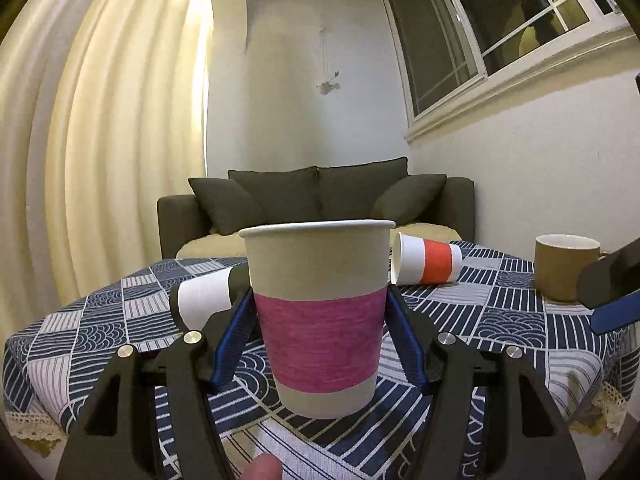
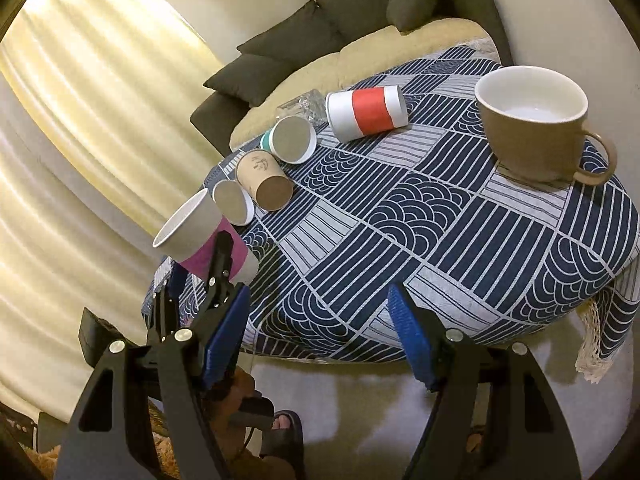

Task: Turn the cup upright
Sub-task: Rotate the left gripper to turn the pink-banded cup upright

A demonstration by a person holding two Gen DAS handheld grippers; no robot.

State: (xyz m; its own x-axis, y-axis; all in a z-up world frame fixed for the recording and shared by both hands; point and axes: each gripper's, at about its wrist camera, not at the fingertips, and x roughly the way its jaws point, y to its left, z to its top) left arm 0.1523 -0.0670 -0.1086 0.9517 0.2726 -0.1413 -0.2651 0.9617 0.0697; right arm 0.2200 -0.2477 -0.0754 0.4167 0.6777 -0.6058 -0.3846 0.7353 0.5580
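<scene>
My left gripper (image 1: 320,312) is shut on a paper cup with a pink band (image 1: 318,316), held upright with its mouth up, just above the patterned tablecloth (image 1: 500,320). In the right wrist view the same cup (image 2: 200,232) sits in the left gripper at the table's left edge. My right gripper (image 2: 320,328) is open and empty, hovering off the near edge of the table (image 2: 440,240).
Several paper cups lie on their sides: one with a red band (image 2: 366,114), a teal one (image 2: 290,138), a brown one (image 2: 264,180), a white one (image 2: 234,202). A brown mug (image 2: 536,128) stands upright at the right. A dark sofa (image 1: 316,200) is behind.
</scene>
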